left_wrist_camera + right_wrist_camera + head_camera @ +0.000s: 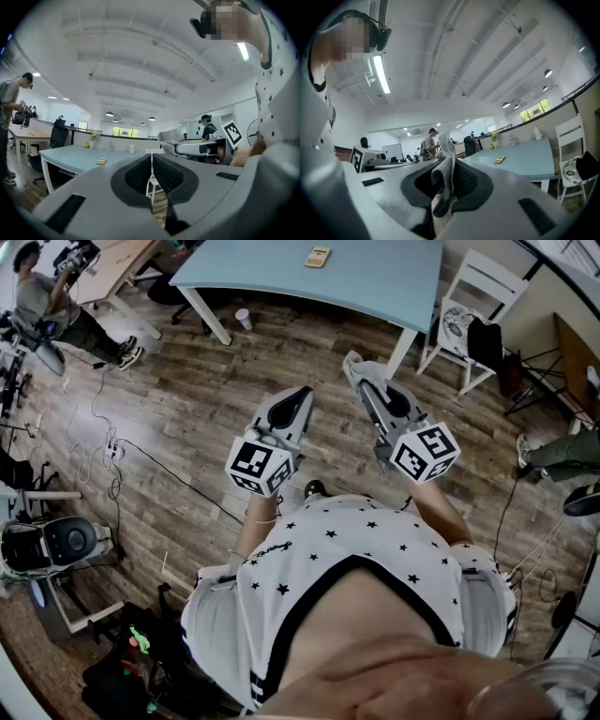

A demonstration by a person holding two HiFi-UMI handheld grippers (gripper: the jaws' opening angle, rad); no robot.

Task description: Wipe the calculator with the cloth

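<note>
The calculator (pixel 318 256), small and tan, lies on the light blue table (pixel 375 282) at the far side of the room. It also shows as a small object in both gripper views (pixel 101 161) (pixel 499 160). I hold both grippers up in front of my chest, well short of the table. My left gripper (pixel 301 393) is shut, with nothing between its dark pads (pixel 161 174). My right gripper (pixel 353 360) is shut on a grey-white cloth (pixel 445 180), which sticks up past the jaws.
A white chair (pixel 473 296) with a black bag stands right of the table. A paper cup (pixel 243 318) sits on the wooden floor, and cables (pixel 103 451) trail at the left. One person (pixel 56 310) works at a desk far left; another's leg (pixel 562 454) shows far right.
</note>
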